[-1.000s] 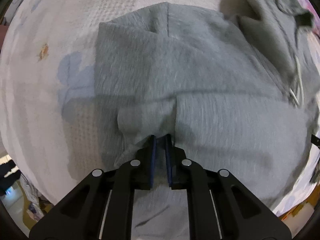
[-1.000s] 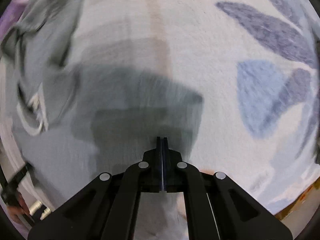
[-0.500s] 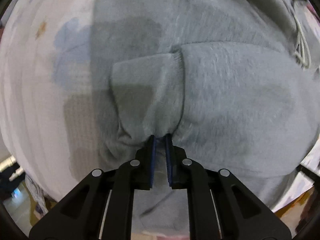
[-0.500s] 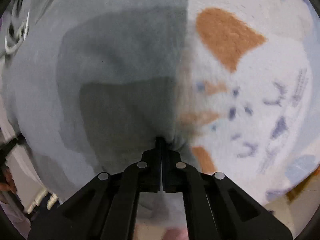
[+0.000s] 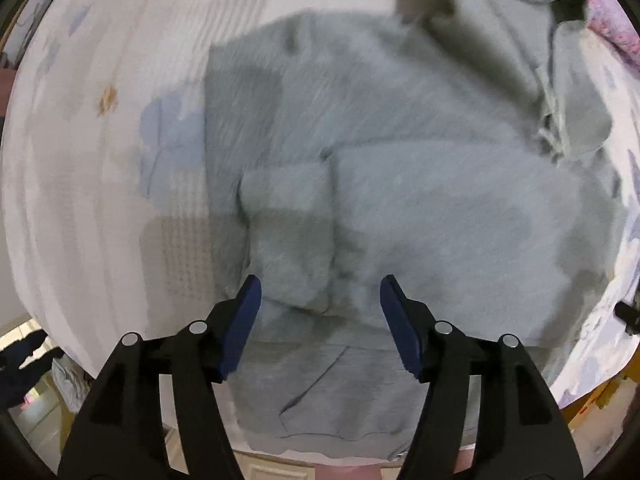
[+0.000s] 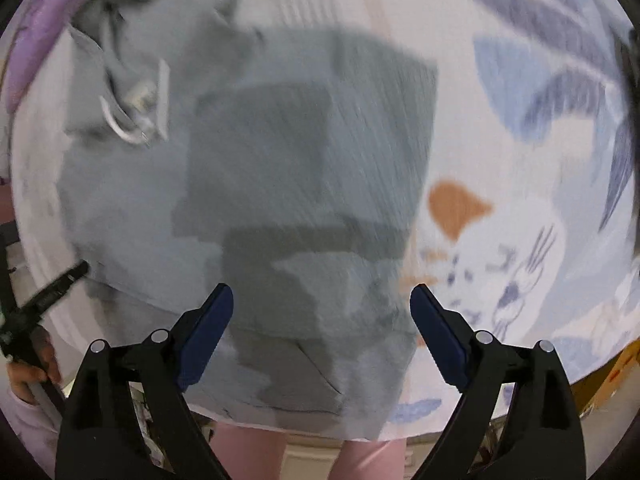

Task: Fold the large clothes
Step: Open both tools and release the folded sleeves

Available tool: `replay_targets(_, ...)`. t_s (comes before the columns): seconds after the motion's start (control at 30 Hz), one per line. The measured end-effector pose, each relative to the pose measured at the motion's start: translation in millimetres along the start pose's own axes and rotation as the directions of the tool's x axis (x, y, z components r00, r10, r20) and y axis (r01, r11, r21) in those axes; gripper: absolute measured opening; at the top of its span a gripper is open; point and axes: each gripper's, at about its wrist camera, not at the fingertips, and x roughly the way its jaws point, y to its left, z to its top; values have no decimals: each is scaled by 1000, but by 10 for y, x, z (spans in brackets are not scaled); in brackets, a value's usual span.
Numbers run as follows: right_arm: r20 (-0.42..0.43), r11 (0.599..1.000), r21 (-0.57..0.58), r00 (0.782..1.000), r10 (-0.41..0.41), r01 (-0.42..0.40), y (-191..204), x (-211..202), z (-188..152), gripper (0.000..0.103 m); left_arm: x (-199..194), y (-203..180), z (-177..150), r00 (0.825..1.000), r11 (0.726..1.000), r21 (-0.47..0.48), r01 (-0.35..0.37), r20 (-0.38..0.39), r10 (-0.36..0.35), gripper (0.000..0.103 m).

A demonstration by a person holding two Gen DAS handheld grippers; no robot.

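A grey hooded sweatshirt (image 5: 420,200) lies folded on a white patterned bed cover (image 5: 100,160). Its sleeve cuff (image 5: 292,216) rests across the body, and the hood (image 5: 568,92) with white drawstrings sits at the upper right. My left gripper (image 5: 320,300) hangs above the sleeve, its jaws opening, with no cloth pinched between the pads. In the right wrist view the same sweatshirt (image 6: 280,184) fills the middle, drawstrings (image 6: 132,112) at the upper left. My right gripper (image 6: 322,308) hovers over the folded edge, jaws opening wide, nothing gripped.
The bed cover (image 6: 520,220) carries blue leaf and orange prints to the right. A purple blanket (image 6: 32,56) lies beyond the hood. The bed's near edge runs along the bottom, with the person's pink trousers (image 6: 248,452) below it. The left gripper's handle and hand (image 6: 32,344) show at far left.
Both grippers were shut on the sweatshirt's cloth; now both stand open and have lifted away. The folded layer lies flat on the garment.
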Motion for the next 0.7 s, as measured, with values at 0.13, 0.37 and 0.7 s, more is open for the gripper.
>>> replay_targets(0.13, 67, 999, -46, 998, -18, 21, -56, -282, 181, 87, -204, -131, 186, 999, 1000, 6, 13, 30, -13, 66)
replay_targets(0.37, 135, 997, -70, 991, -17, 27, 85, -703, 968, 87, -513, -431, 784, 996, 999, 26, 30, 87, -32, 68)
replay_targets(0.7, 198, 996, -87, 980, -9, 27, 252, -938, 1810, 87, -738, -677, 1522, 988, 997, 77, 31, 146, -42, 70)
